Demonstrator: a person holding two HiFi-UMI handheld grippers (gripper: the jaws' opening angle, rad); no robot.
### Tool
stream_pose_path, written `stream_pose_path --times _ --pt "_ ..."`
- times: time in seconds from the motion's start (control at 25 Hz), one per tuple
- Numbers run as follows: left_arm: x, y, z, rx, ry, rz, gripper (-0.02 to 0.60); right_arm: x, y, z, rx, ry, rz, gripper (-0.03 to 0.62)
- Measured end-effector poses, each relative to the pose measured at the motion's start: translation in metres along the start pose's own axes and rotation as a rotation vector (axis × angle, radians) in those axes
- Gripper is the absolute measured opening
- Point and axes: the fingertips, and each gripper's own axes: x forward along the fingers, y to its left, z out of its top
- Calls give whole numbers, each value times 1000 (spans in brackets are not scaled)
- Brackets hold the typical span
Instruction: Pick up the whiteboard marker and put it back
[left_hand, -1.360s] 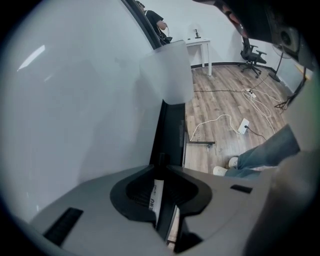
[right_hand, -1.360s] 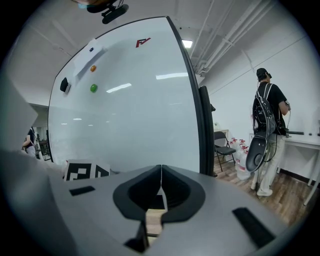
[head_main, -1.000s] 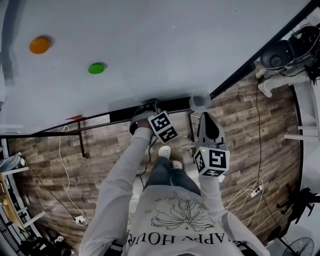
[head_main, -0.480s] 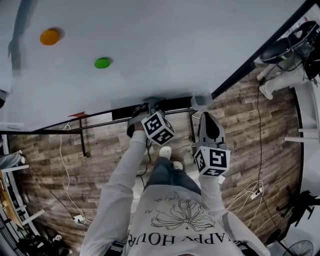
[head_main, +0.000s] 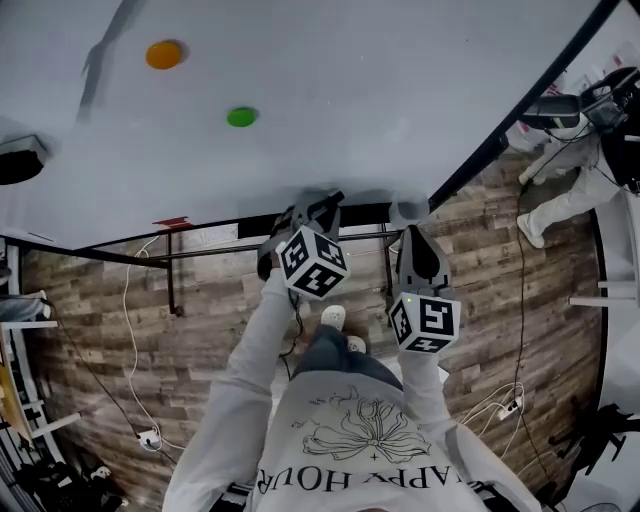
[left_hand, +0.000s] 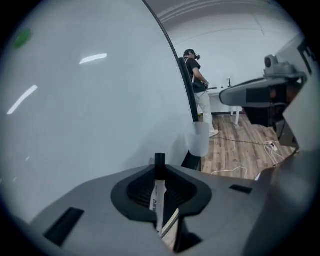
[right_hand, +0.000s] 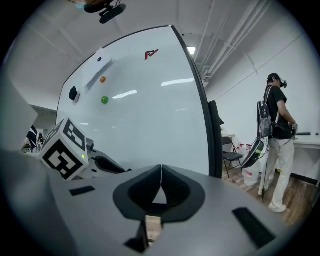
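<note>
The whiteboard marker (left_hand: 159, 192) has a white barrel with print and a black end (left_hand: 159, 161) that sticks out past the jaw tips. My left gripper (left_hand: 159, 170) is shut on it, held up close to the whiteboard (left_hand: 90, 110). In the head view the left gripper (head_main: 312, 208) sits at the whiteboard's (head_main: 300, 80) lower edge, its marker cube tilted. My right gripper (head_main: 412, 232) hangs beside it on the right, jaws together. In the right gripper view the right gripper's (right_hand: 161, 170) tips meet with nothing between them.
An orange magnet (head_main: 164, 54) and a green magnet (head_main: 241, 117) stick to the board, and a black object (head_main: 15, 160) sits at its left. Another person (right_hand: 275, 130) stands to the right on the wooden floor. Cables (head_main: 130, 330) and a power strip (head_main: 148, 438) lie below.
My left gripper has risen along the board's lower edge with the marker in it, and its cube has rolled. The right gripper has barely shifted.
</note>
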Motion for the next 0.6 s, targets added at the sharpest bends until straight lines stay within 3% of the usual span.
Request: stream_pose_path --times 0.36,0.6 --pt "-52 20 30 -133 -155 73 58 -10 14 22 -14 -50 37 5" --pt "-90 32 51 -300 -309 103 58 -18 20 35 -17 -81 56 5"
